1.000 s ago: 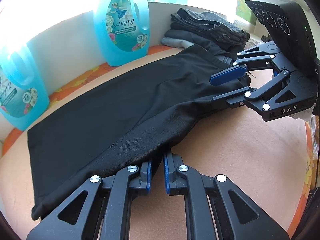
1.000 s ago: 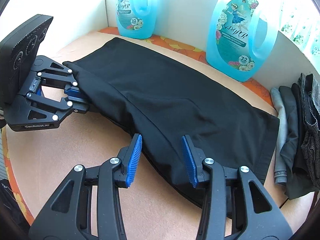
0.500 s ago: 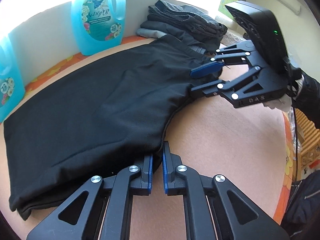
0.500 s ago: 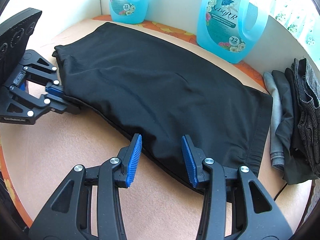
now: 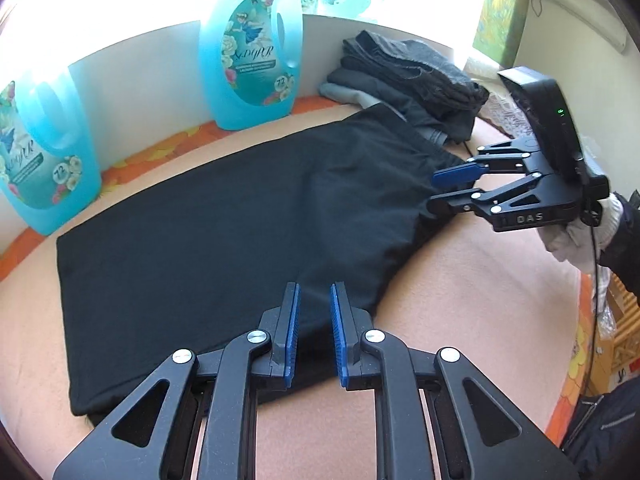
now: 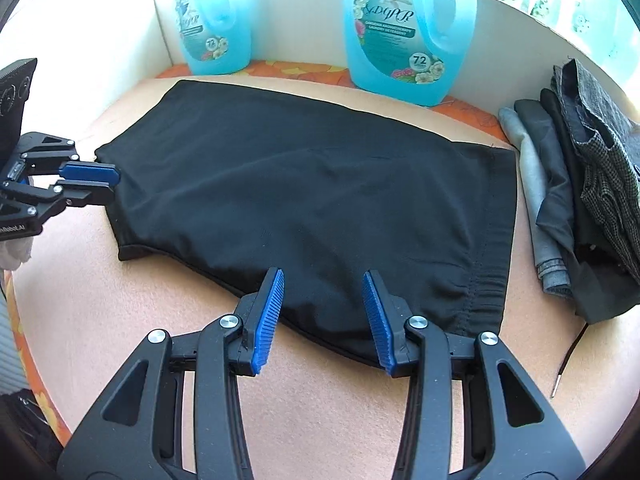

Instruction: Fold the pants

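Black pants [image 5: 224, 216] lie folded flat on the peach table [image 5: 472, 304]; they also show in the right wrist view [image 6: 312, 184]. My left gripper [image 5: 314, 304] is open a little, its blue pads over the pants' near edge, holding nothing. It appears in the right wrist view [image 6: 106, 186] at the pants' left end. My right gripper [image 6: 324, 284] is open wide over the near edge by the waistband. It also shows in the left wrist view [image 5: 436, 190] at the pants' right end.
Two blue detergent jugs [image 6: 404, 28] [image 6: 212, 20] stand along the white back wall. A pile of folded dark and grey clothes [image 6: 580, 208] lies at the right end of the table. A thin cable [image 6: 568, 356] lies near it.
My left gripper has opened and let go of the pants' edge. The pants now lie flat, and both grippers sit a little back from them.
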Demonstrator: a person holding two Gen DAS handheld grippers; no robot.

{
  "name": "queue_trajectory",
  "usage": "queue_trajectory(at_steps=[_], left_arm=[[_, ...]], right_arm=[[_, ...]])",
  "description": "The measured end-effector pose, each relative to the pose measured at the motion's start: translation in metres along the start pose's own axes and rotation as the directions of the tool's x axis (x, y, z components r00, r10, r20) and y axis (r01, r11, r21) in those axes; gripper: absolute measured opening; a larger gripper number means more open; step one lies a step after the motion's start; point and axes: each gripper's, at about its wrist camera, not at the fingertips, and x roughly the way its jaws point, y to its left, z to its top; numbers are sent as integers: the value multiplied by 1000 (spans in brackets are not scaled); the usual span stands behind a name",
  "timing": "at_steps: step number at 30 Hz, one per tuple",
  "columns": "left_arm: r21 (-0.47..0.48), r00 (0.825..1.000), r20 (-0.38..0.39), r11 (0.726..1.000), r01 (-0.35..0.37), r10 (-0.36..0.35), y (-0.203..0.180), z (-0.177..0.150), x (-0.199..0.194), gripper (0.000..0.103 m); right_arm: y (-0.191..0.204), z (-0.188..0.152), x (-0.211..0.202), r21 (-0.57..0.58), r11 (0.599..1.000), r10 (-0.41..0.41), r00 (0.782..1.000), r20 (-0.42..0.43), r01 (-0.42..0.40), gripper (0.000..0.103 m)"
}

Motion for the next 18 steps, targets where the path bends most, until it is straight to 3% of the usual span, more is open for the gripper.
queue_trajectory(at_steps=[4,6,9,11,14,18], left_arm=[[67,998,-65,998,8,-3,-14,-5,25,14],[122,997,-73,992,-15,24,-23,-10,28,14],[124,997,-74,992,-4,13,-24,-11,27,14],[144,997,-73,990,-12,23,-25,-13,25,14],[132,998,-58,991,-26,34,-24,-14,17,14],[145,999,-14,988,-44,46,-38,-3,11,14]], right_arm=[[-25,-10,-10,147,989,-32,999,28,28,43],[-45,-18,-19,259,965,-42,998,35,32,49],[-71,-32,-29,407,913,-23,999,44,3,51],[-82,-39,-35,466,884,-68,997,43,40,55],[-96,-50,-44,526,849,-13,995,100,-42,57],[-114,-60,-44,578,814,-2,995,99,-56,58]])
